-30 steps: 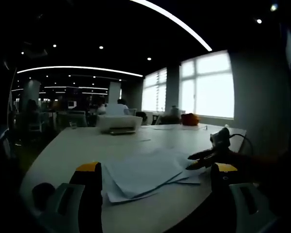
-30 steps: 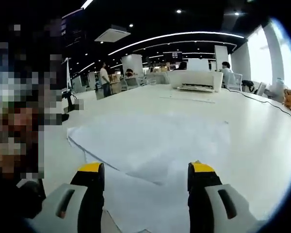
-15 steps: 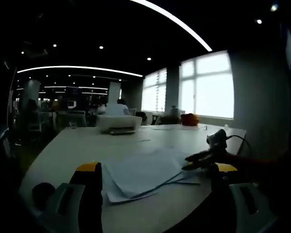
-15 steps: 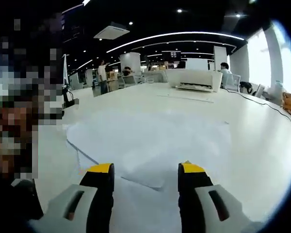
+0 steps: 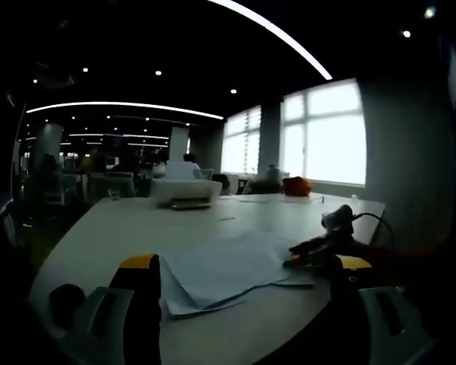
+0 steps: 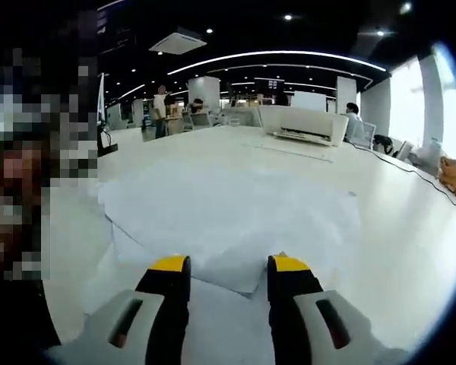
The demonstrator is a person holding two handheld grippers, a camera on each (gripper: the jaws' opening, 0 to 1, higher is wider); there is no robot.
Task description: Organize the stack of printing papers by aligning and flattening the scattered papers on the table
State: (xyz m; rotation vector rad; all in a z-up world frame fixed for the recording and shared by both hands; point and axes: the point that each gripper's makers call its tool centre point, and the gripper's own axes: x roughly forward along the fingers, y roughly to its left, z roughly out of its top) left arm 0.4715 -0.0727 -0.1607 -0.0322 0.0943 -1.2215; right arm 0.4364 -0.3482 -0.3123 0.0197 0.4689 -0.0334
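A loose stack of white printing papers [image 5: 220, 270] lies fanned out on the white table [image 5: 114, 228]. My left gripper [image 5: 247, 262] is held back from the stack's near edge, jaws wide open and holding nothing. My right gripper [image 5: 300, 255] comes in from the right, with its tips at the stack's right edge. In the right gripper view the sheets [image 6: 228, 213] spread ahead unevenly, and one sheet's corner points in between the jaws. My right gripper [image 6: 229, 266] is low over that corner, its yellow-tipped jaws narrowed with a clear gap left.
A white printer [image 5: 186, 192] [image 6: 304, 124] stands at the table's far end, with thin sheets lying in front of it. An orange object [image 5: 296, 185] sits near the windows. A dark cable [image 6: 410, 171] runs along the table's right side. People sit and stand in the background.
My right gripper's jaws have narrowed step by step and moved lower and closer to the papers' corner. The left gripper has stayed still and wide open.
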